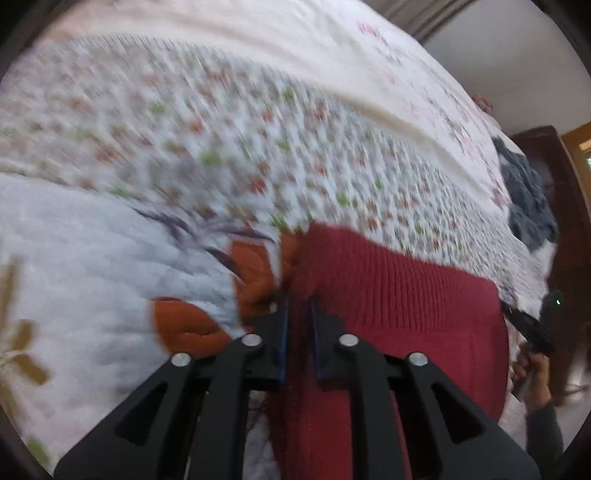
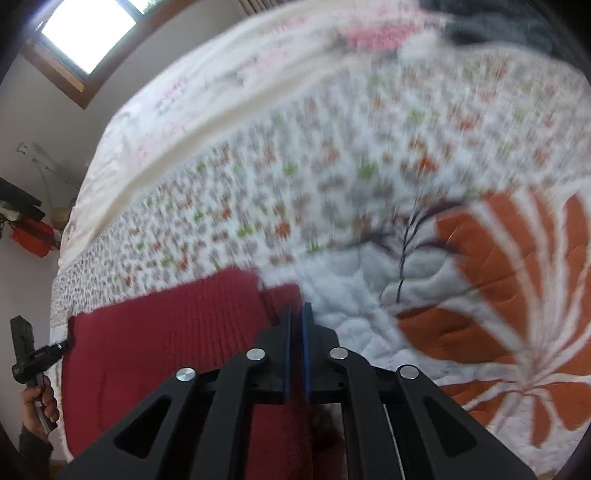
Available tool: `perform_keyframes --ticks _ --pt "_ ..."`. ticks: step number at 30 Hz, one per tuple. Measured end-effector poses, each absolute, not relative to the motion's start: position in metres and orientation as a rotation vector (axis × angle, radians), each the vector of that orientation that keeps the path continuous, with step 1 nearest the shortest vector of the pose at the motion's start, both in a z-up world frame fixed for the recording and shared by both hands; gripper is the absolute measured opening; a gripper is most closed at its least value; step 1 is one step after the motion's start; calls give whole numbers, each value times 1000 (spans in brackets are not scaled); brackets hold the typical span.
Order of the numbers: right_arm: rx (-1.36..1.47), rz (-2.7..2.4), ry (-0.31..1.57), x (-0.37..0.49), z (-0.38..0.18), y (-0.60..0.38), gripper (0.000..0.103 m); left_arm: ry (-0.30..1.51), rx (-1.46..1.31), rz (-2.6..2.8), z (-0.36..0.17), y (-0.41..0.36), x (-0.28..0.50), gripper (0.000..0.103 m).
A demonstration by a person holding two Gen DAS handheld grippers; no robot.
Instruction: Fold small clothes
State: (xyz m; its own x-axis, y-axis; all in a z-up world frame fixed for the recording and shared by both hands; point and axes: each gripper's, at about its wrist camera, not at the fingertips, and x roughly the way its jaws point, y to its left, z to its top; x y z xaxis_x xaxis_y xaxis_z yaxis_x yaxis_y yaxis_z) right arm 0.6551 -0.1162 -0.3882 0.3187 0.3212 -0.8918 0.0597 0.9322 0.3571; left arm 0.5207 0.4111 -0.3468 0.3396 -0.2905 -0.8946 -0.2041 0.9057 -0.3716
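The dark red ribbed knitted garment (image 1: 399, 306) is hanging stretched between the two tools above the bed. The left gripper (image 1: 298, 314) is pinching one edge of it, its blue-lined jaws nearly together with red knit filling the slot between them. The right gripper (image 2: 296, 317) is pinching the opposite edge, its jaws drawn just as narrow, and the red knit is running under them and off to the side.

This piece is looking soft, light and floppy. The chunky rib should be giving the pads plenty to bite on, so slipping seems unlikely, but it will probably be sagging in the middle and stretching if pulled hard. Corners and hem edges look like the sensible places to hold, and that is where both tools appear to be sitting.

Below, the white quilted bedspread with small red and green flowers (image 1: 229, 140) is covering the bed, and a pale quilt with large orange petal shapes (image 2: 517, 295) is lying on top nearer the tools. Both are cushioned, so creases may be pressing in softly. A crumpled grey-blue cloth (image 1: 528, 195) is sitting well apart at the far side. A bright wood-framed window (image 2: 88, 33) is lighting the plain wall. Everything is motion-blurred.
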Motion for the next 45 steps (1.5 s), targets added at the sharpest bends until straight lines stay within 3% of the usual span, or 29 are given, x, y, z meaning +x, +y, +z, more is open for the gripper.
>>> perform_keyframes --ticks 4,6,10,11,13,21,28,34,41,45 --pt "464 184 1110 635 -359 -130 29 1114 -491 -156 -307 402 517 8" --pt "544 248 1099 625 -355 -131 29 1125 -518 -237 -309 389 525 11" --pt "570 350 1246 618 -386 -113 25 1269 -491 -210 -353 375 542 9" --pt "548 334 1268 619 -394 -113 16 1329 -485 -171 -372 378 545 1" --pt "526 288 1300 623 -410 -120 0 1351 -535 -159 -387 388 546 1" --pt "650 430 1186 566 -360 -125 5 1180 -593 -348 -319 390 500 1" --pt "697 427 1259 514 -402 -139 0 1297 -572 -332 -374 379 460 1" --pt "729 516 1197 484 -358 -118 4 1171 -577 -434 -315 372 412 0" --pt "675 544 1301 433 -406 -97 0 1285 -541 -412 -367 362 353 1" --pt "688 594 1251 421 -370 -88 4 1190 -556 -493 -331 351 337 0"
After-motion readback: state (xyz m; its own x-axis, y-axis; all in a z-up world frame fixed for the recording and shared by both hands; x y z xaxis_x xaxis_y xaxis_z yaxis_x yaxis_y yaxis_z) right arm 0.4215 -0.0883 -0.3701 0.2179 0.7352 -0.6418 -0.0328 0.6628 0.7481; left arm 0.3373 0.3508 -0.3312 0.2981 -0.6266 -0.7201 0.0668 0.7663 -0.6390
